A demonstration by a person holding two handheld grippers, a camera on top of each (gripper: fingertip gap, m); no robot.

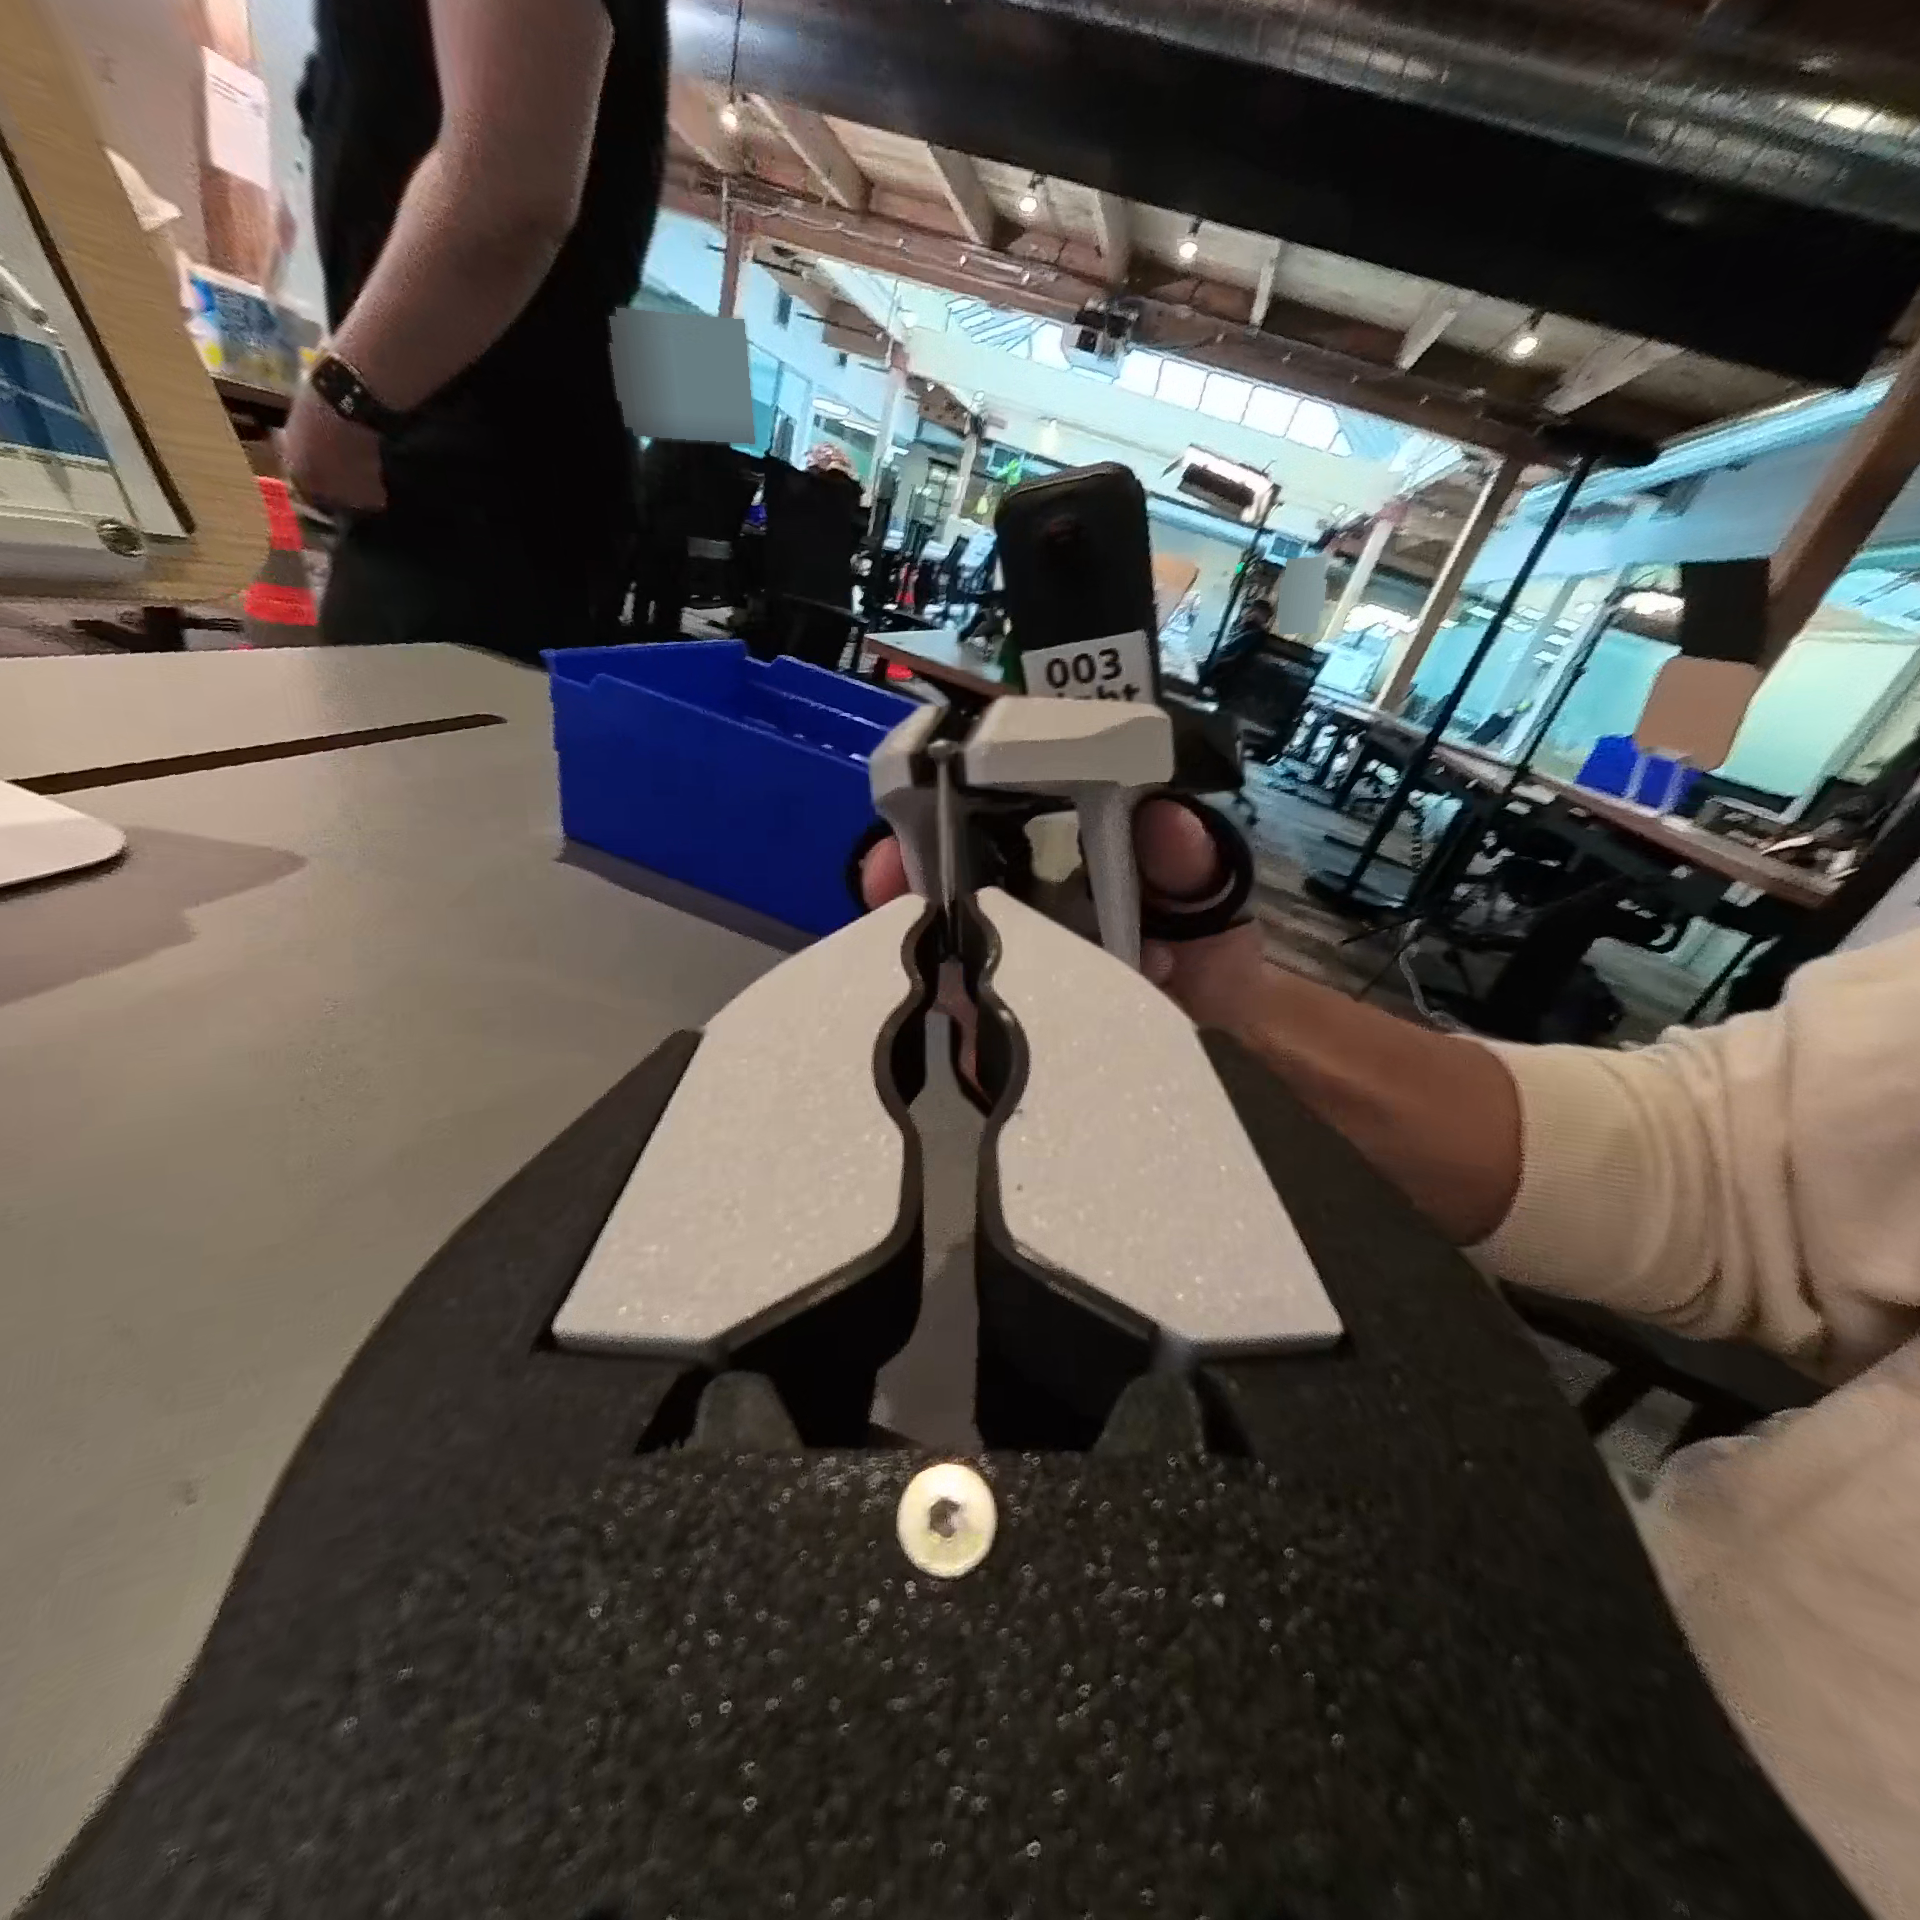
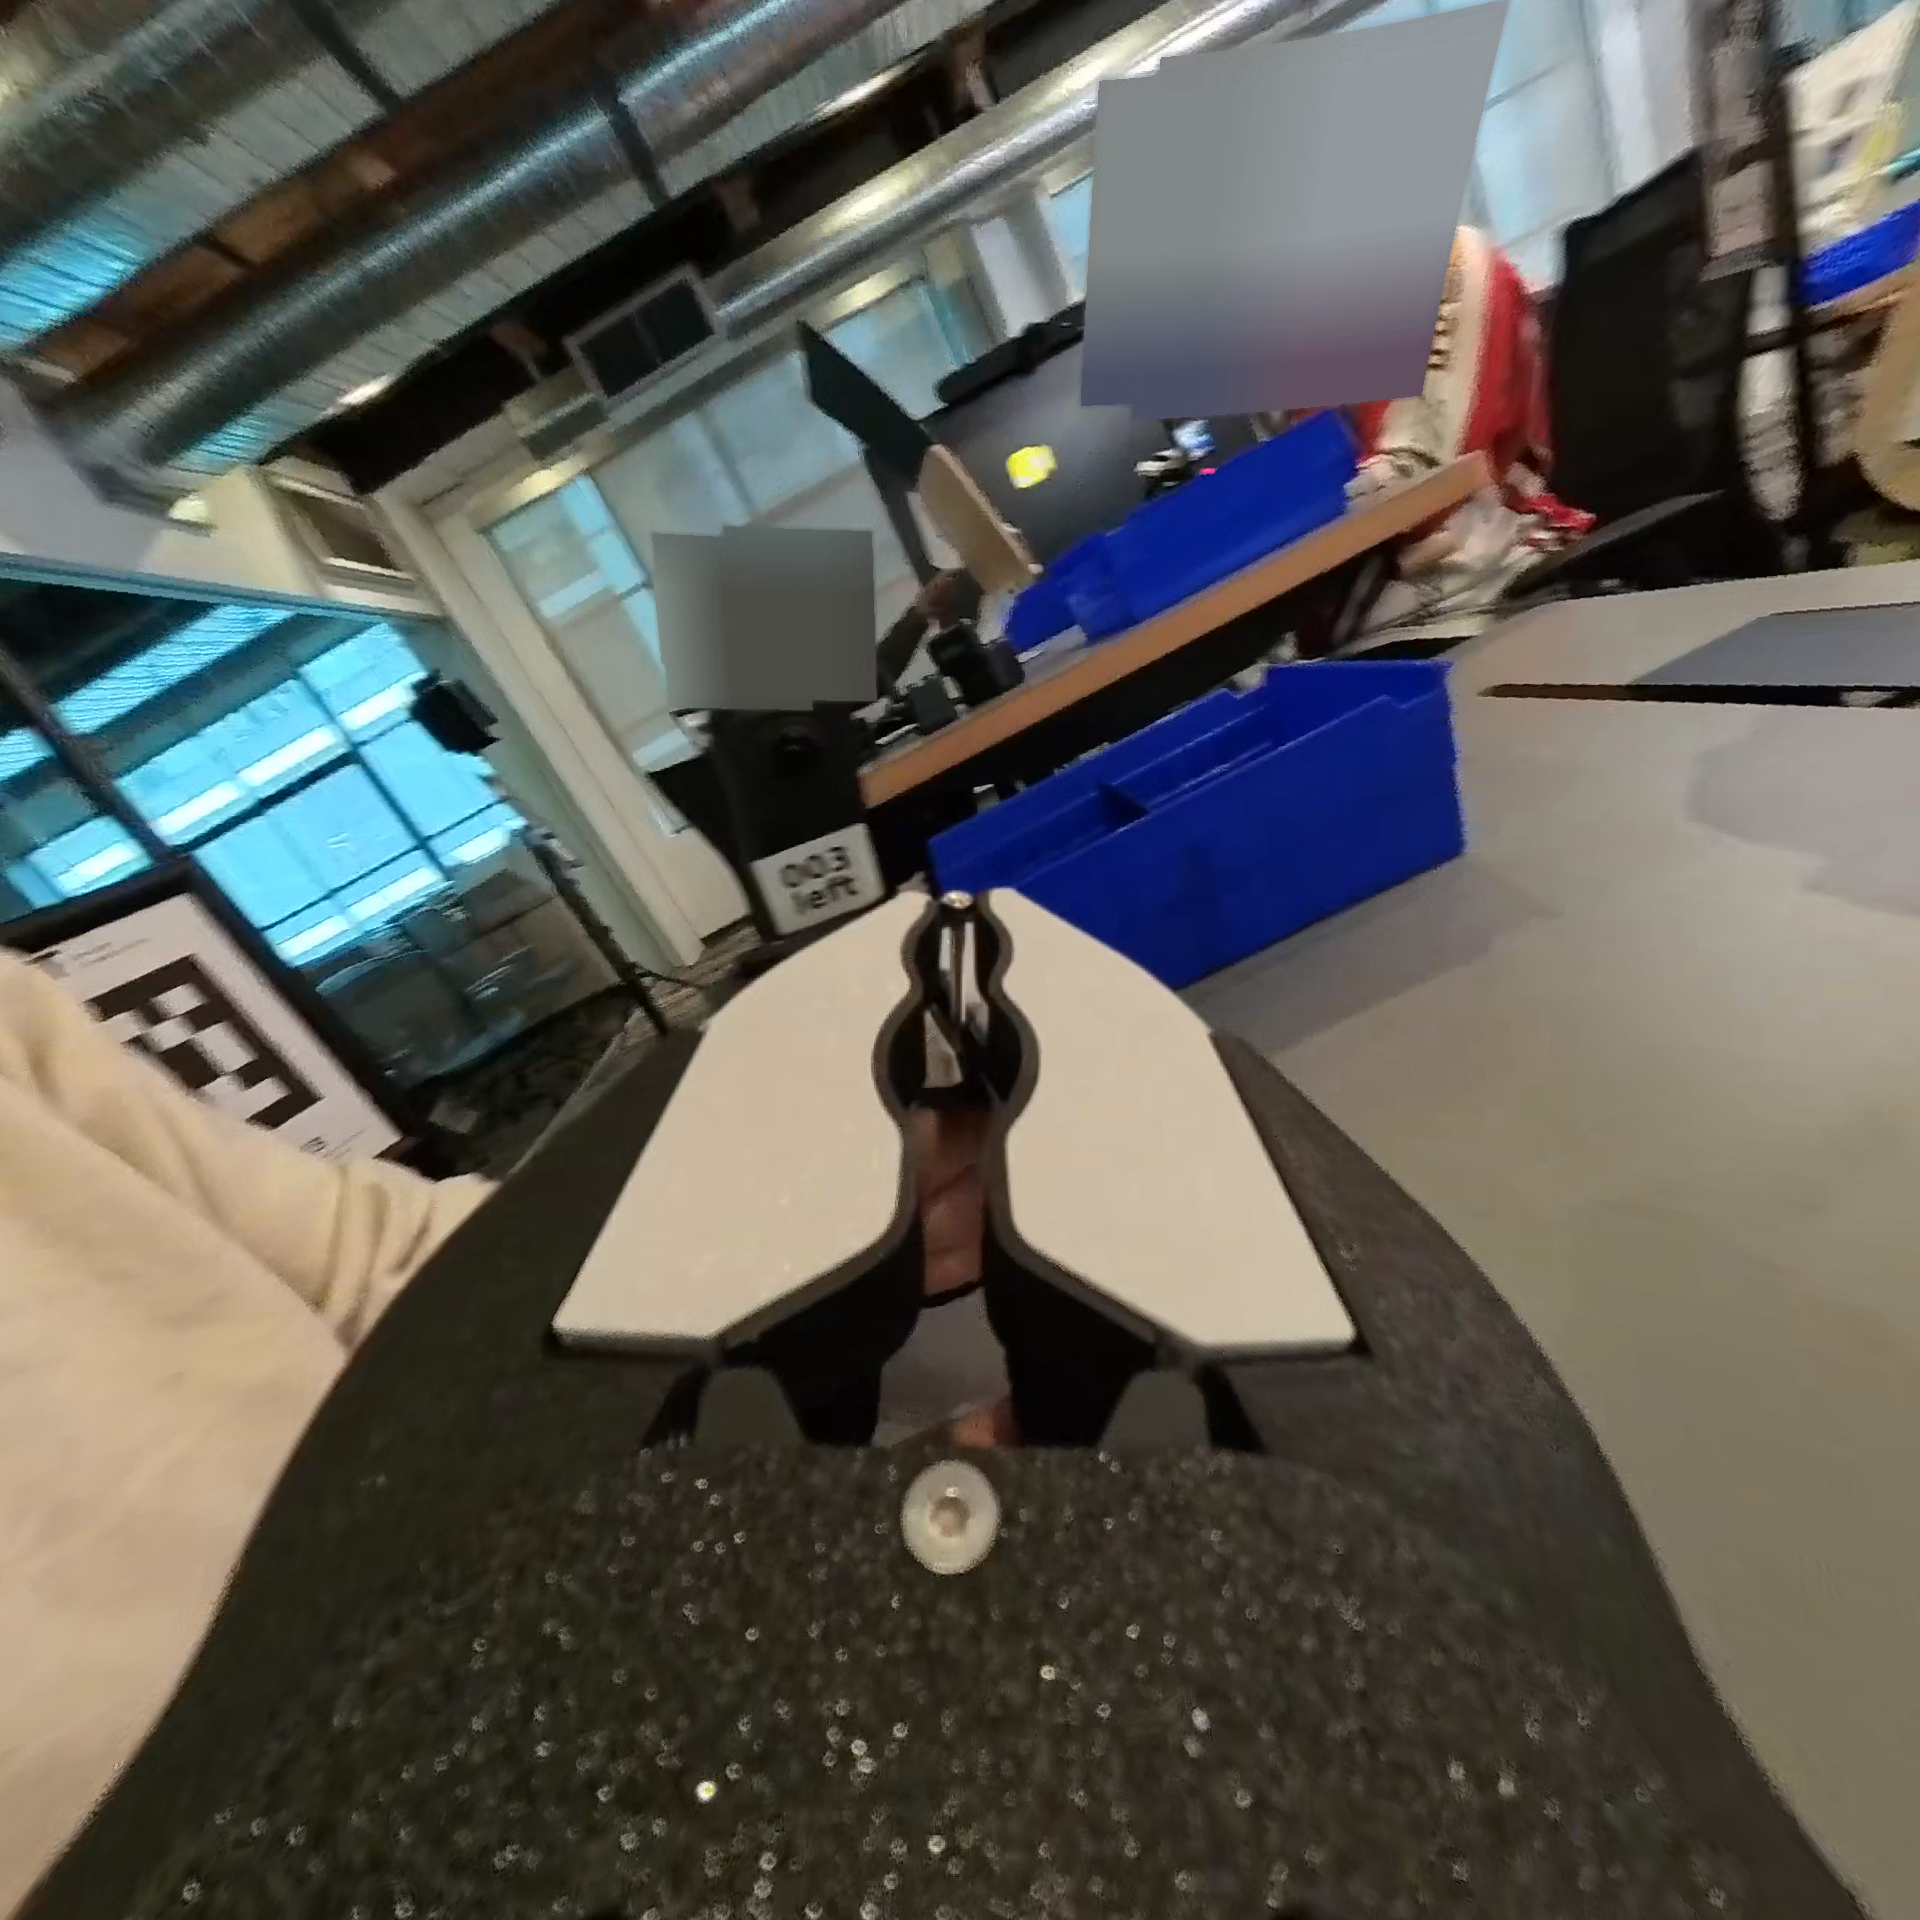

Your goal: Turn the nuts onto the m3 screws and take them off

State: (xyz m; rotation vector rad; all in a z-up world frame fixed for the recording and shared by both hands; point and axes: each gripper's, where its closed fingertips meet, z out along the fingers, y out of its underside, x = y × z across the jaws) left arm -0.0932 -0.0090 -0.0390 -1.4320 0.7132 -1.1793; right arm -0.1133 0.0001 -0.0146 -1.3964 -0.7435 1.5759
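Note:
A long thin M3 screw (image 1: pixel 943 831) is held in the air between my two grippers, above the grey table's (image 1: pixel 312 1039) near edge. My left gripper (image 1: pixel 951 920) is shut on the screw's lower end. My right gripper (image 1: pixel 940 753) faces it from above, held by a hand (image 1: pixel 1195 945), and is shut on the screw's top end. In the right wrist view my right gripper (image 2: pixel 958 909) is shut. A small shiny round piece (image 2: pixel 956 902) sits at its tips, nut or screw head I cannot tell. The shaft (image 2: pixel 966 987) shows in the gap between the fingers. The left gripper's body (image 2: pixel 800 800) is just beyond.
A blue plastic bin (image 1: pixel 707 790) stands on the table behind the grippers; it also shows in the right wrist view (image 2: pixel 1247 821). A person in black (image 1: pixel 468 312) stands at the table's far side. A white object (image 1: pixel 42 842) lies at the left edge. My left and right fingertips are right by each other.

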